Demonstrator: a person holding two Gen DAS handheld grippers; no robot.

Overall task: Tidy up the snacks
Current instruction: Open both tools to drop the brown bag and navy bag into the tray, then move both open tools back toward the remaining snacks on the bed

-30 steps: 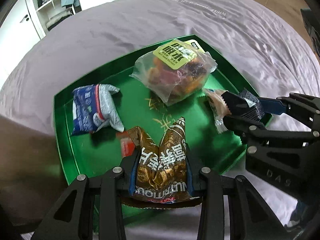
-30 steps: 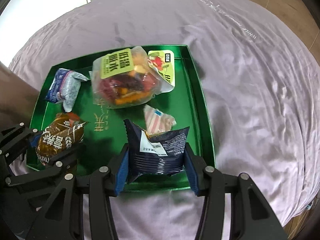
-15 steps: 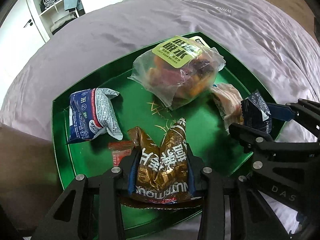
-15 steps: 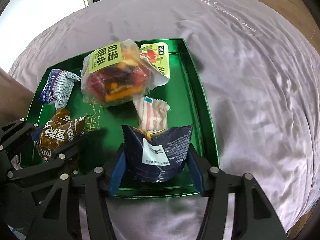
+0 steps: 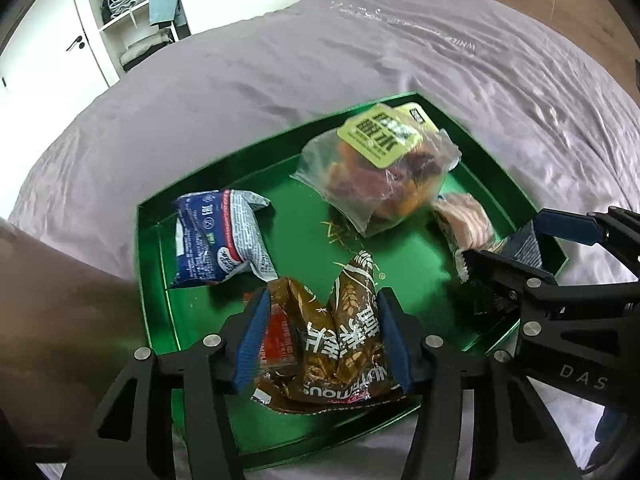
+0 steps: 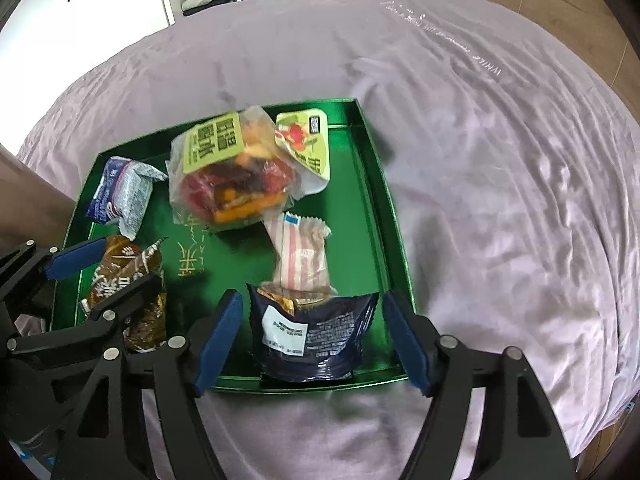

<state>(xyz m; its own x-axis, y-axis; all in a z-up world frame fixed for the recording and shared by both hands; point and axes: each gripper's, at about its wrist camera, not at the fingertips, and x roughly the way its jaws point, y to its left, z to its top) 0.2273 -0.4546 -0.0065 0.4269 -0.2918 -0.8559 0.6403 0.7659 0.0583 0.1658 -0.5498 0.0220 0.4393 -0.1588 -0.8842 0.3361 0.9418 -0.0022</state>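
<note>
A green tray (image 5: 160, 264) (image 6: 380, 208) lies on a purple bed. My left gripper (image 5: 323, 298) (image 6: 126, 262) is over its near left corner. Its jaws are opening, and a brown snack pack (image 5: 340, 352) (image 6: 120, 276) lies loose between them on the tray floor. Beside that pack is a small red packet (image 5: 280, 336). My right gripper (image 6: 311, 298) (image 5: 504, 236) stands wide open at the near right edge. A dark navy pack (image 6: 316, 332) sits between its pads with a gap on each side.
Also in the tray are a clear bag with a yellow-green label (image 6: 232, 176), a blue-white pack (image 6: 120, 196), a pink striped pack (image 6: 300, 256) and a green sachet (image 6: 308, 144). A person's arm (image 5: 60, 320) is at the left. Wardrobe shelves (image 5: 132, 20) stand behind the bed.
Both pairs of jaws have widened. The right gripper has let go of the navy pack, which now rests on the tray. The brown pack has spread out as the left pads drew apart.
</note>
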